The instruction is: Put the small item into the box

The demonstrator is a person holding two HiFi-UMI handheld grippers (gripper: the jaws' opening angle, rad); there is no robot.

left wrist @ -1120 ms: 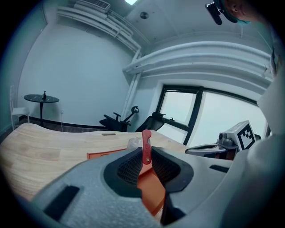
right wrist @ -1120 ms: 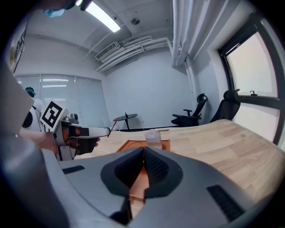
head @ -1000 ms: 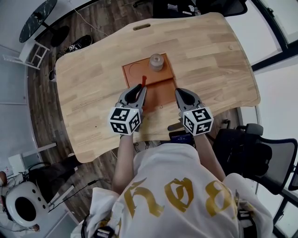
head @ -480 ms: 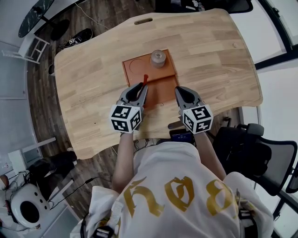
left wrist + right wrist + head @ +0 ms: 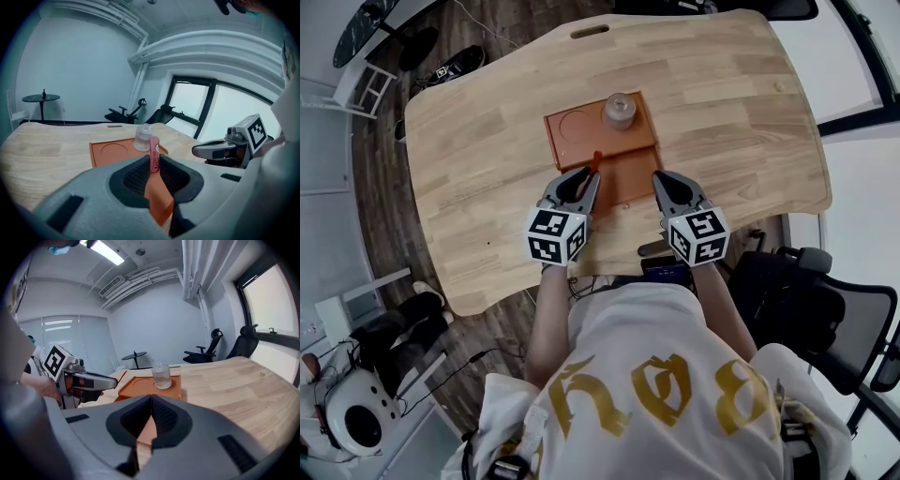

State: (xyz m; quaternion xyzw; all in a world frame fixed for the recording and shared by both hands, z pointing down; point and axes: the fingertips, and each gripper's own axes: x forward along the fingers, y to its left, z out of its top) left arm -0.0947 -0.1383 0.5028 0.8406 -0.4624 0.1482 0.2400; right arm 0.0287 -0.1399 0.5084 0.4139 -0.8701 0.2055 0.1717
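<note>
As both grippers settle a little lower toward the table [image 5: 478,187] than they stood a second ago, the load is unchanged. Nearest, the left gripper [image 5: 153,164] is clamped on the small red item [image 5: 153,153]. This is a flat red tab, pinched by its lower part between the pads [image 5: 135,177]. It stands upright with its rounded end clear above the fingertips. The jaw gap is narrow, no wider than the tab, and has not altered over that second. To the right of those fingers, level with them and well apart, the right gripper [image 5: 151,398] has its jaws brought fully together. Nothing lies between them.

Below and ahead of both sets of fingertips lies the orange box [image 5: 572,131], flat on the table. In the head view its near section sits between the two grippers. Its far section carries a round recess ahead of the left fingers. A clear container [image 5: 619,111] stands upright on that section, ahead of the gap between the two grippers. The small red item appears to be held above the near section, apart from the box.

Judgement: the descent brings the small red item closer to the box while the grip has held. The carry phase therefore looks nearly finished, and placement is not yet done. The next step probably calls for a short advance or further lowering, then release. Which part of the box is meant to receive the small red item cannot be told.
</note>
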